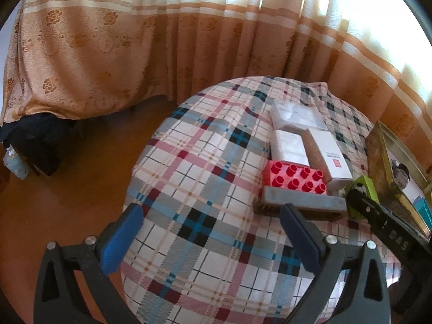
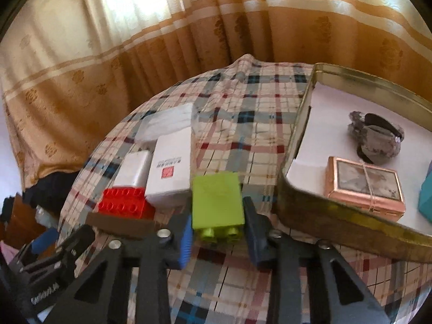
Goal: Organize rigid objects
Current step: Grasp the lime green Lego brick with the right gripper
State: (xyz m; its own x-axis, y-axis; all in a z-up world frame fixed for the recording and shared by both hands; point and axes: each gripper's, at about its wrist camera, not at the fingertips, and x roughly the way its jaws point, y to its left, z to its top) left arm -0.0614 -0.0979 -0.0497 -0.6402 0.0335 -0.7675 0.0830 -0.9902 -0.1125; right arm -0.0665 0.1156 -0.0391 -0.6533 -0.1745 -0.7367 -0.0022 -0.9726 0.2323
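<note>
Right gripper (image 2: pixel 218 229): clamped on the green block (image 2: pixel 217 202) (studs facing the camera), beside the tin (image 2: pixel 297 135).
Left gripper (image 1: pixel 210 232): spread wide, holding nothing, near the red block (image 1: pixel 295 179).

A lime-green block (image 2: pixel 217 198) and a red block (image 2: pixel 124 203) sit on plaid cloth (image 2: pixel 237 124). Orange floral curtains (image 2: pixel 189 35) hang behind.

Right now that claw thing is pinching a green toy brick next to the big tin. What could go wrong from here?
The right gripper holds the green brick only by its sides, studs pointing back at the camera, so it might twist or slip out. The tin has a raised rim close by, and the brick could knock it on the way in. Inside, the pink box and grey bundle take up floor, so a careless drop may land on them.
</note>
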